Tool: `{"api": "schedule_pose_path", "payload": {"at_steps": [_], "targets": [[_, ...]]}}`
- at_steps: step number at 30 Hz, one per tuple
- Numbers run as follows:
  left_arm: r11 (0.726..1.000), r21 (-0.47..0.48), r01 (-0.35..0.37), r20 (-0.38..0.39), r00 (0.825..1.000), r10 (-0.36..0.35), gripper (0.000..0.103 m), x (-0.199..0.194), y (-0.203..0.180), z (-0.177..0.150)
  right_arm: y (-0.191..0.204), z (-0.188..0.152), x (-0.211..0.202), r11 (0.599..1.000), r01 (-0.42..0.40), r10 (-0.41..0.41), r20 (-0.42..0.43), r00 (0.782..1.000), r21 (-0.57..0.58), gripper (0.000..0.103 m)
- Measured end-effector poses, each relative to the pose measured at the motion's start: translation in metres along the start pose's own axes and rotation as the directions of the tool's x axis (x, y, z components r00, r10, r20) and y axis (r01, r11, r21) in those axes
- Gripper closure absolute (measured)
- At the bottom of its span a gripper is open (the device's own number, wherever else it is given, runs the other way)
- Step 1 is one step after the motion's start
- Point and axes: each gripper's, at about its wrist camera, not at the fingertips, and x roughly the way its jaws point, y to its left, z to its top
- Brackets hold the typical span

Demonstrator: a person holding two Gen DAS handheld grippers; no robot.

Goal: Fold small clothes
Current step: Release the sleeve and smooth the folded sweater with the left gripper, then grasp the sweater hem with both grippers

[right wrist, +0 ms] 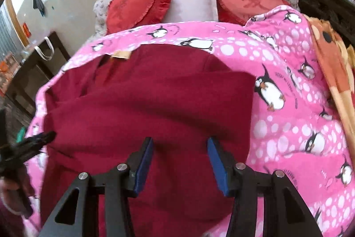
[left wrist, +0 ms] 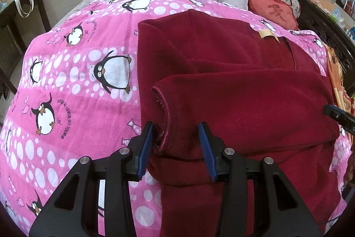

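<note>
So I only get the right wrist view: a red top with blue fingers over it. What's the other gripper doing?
Observer: The left gripper is open, its fingers on either side of a stitched cuff.
Operator: Is that part folded in?
Observer: Yes. The sleeve lies across the top, and the cuff ends near the top's left edge.

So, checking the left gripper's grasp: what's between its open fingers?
The dark red garment's sleeve cuff lies between the left gripper's fingers, in the left wrist view.
</note>
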Motion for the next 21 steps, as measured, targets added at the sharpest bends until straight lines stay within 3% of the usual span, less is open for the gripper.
{"api": "schedule_pose_path", "payload": {"at_steps": [9, 14, 17, 21], "targets": [[1.000, -0.002, -0.015, 0.001, 1.000, 0.015, 0.061, 0.001, -0.001, -0.001, 0.002, -0.011, -0.030, 1.000, 0.005, -0.005, -0.006, 1.000, -0.003, 0.054], [0.999, 0.006, -0.037, 0.009, 0.999, 0.037, 0.060, 0.000, -0.004, -0.003, -0.002, -0.029, -0.014, 0.999, 0.049, -0.049, -0.042, 0.998, -0.012, 0.053], [0.998, 0.006, -0.064, 0.005, 0.998, 0.064, 0.050, -0.004, -0.003, -0.005, -0.003, -0.030, -0.005, 0.998, 0.061, -0.062, -0.032, 0.998, -0.023, 0.049], [0.999, -0.013, -0.051, -0.029, 0.998, 0.051, 0.049, -0.017, 0.002, -0.013, -0.005, -0.030, -0.021, 1.000, 0.028, -0.028, -0.028, 0.999, -0.003, 0.049]]}}
